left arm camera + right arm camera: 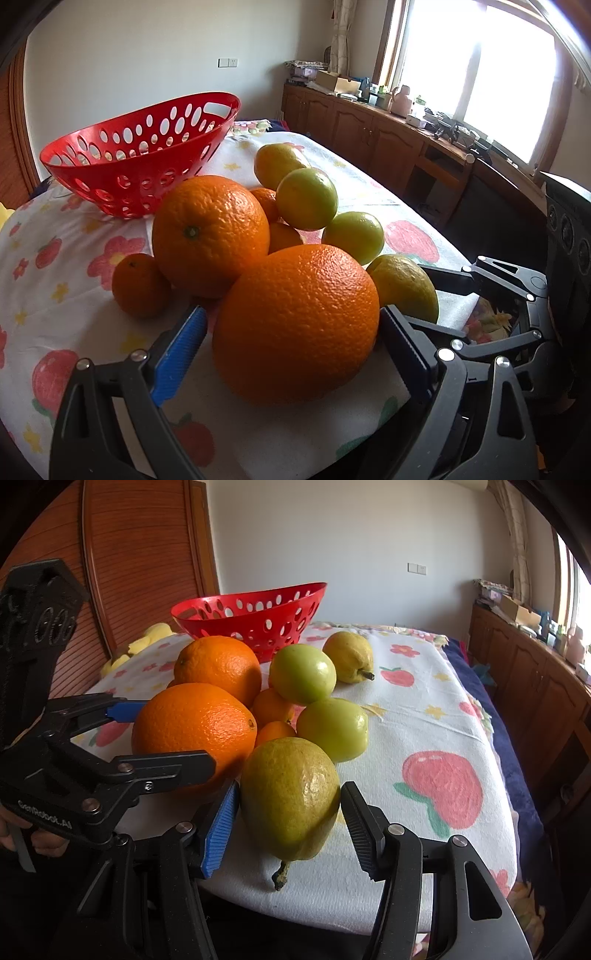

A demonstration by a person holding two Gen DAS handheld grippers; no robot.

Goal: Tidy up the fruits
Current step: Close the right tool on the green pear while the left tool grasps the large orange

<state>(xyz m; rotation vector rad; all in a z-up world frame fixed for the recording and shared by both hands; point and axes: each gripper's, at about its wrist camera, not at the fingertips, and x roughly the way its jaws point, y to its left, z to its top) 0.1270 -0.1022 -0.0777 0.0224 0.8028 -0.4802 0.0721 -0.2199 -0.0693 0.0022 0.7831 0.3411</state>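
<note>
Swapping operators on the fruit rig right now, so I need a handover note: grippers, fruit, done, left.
Left gripper: open around the near orange, with a gap at the blue pad.
Right gripper: pads look pressed on both sides of the near pear, which lies on the tablecloth, not lifted.
Basket: at the back of the table, no fruit seen in it.
Done: nothing sorted yet.
Left: both gripped fruits, plus the second orange, the far pear, two green fruits and the small oranges, all loose on the cloth.
</note>
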